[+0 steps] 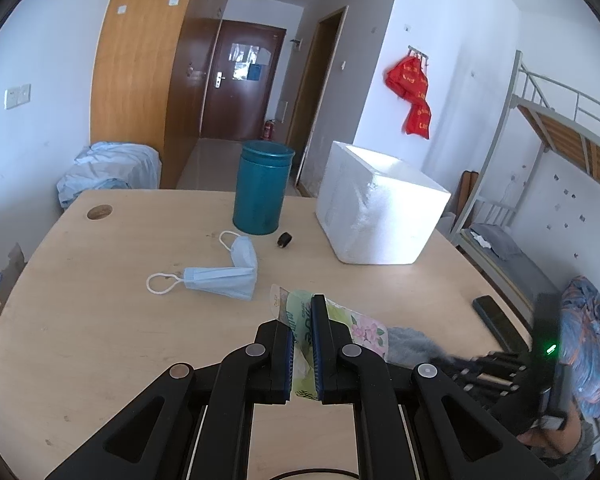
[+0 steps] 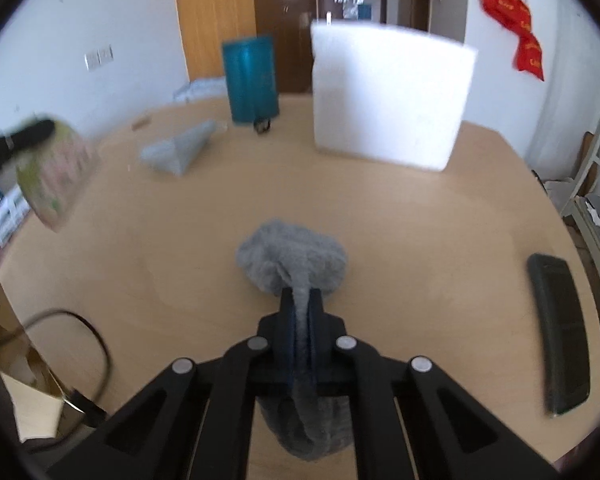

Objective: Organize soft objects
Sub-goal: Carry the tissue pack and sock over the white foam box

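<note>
My left gripper [image 1: 302,320] is shut on a green floral tissue pack [image 1: 342,320] and holds it above the wooden table [image 1: 100,340]. The pack also shows blurred at the left of the right wrist view [image 2: 54,176]. My right gripper [image 2: 300,300] is shut on a grey fluffy cloth [image 2: 292,256], held above the table [image 2: 420,220]; the cloth shows in the left wrist view [image 1: 406,344]. A blue face mask [image 1: 224,272] lies folded on the table ahead; it also shows in the right wrist view [image 2: 178,148].
A white foam box [image 1: 380,208] stands at the back right, a teal can [image 1: 262,188] beside it, with a small black object [image 1: 285,239] between. A black phone [image 2: 556,332] lies at the table's right edge. A cable [image 2: 80,344] hangs at the left.
</note>
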The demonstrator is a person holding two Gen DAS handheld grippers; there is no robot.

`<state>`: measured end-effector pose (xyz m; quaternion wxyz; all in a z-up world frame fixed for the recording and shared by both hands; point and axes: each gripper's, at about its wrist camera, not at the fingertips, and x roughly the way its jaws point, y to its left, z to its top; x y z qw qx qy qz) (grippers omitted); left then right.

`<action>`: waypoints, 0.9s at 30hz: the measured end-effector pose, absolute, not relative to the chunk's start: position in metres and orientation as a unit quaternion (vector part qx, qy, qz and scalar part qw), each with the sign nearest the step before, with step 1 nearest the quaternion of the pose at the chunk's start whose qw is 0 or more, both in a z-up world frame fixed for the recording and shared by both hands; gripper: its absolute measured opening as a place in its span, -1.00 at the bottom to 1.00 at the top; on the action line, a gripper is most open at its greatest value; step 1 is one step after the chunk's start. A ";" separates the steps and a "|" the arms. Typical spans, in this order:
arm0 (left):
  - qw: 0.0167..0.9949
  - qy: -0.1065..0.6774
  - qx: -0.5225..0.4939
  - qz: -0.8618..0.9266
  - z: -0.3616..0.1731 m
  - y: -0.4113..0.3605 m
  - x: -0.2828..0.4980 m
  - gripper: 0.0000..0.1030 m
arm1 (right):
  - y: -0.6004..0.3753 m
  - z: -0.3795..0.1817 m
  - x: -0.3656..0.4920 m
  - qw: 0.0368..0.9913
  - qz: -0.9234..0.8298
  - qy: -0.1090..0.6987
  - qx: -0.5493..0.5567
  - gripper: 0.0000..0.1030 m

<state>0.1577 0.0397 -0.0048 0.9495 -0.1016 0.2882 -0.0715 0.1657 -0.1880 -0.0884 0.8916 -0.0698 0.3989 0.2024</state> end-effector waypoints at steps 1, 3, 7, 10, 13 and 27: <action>0.950 0.287 -0.101 -0.073 -0.004 0.038 0.157 -0.84 | -0.190 -0.082 0.164 0.895 0.204 0.391 -0.065 -0.86; 0.951 0.284 -0.098 -0.078 -0.001 0.032 0.157 -0.84 | -0.192 -0.071 0.161 0.900 0.206 0.379 -0.061 -0.86; 0.951 0.280 -0.094 -0.088 0.003 0.022 0.155 -0.84 | -0.197 -0.052 0.156 0.910 0.206 0.356 -0.045 -0.86; 0.952 0.276 -0.090 -0.094 0.006 0.013 0.151 -0.84 | -0.200 -0.041 0.152 0.916 0.206 0.343 -0.036 -0.86; 0.953 0.275 -0.086 -0.098 0.010 0.006 0.148 -0.84 | -0.201 -0.032 0.148 0.921 0.204 0.331 -0.028 -0.86; 0.960 0.245 -0.074 -0.110 0.034 -0.014 0.128 -0.84 | -0.221 0.005 0.134 0.944 0.173 0.280 0.017 -0.85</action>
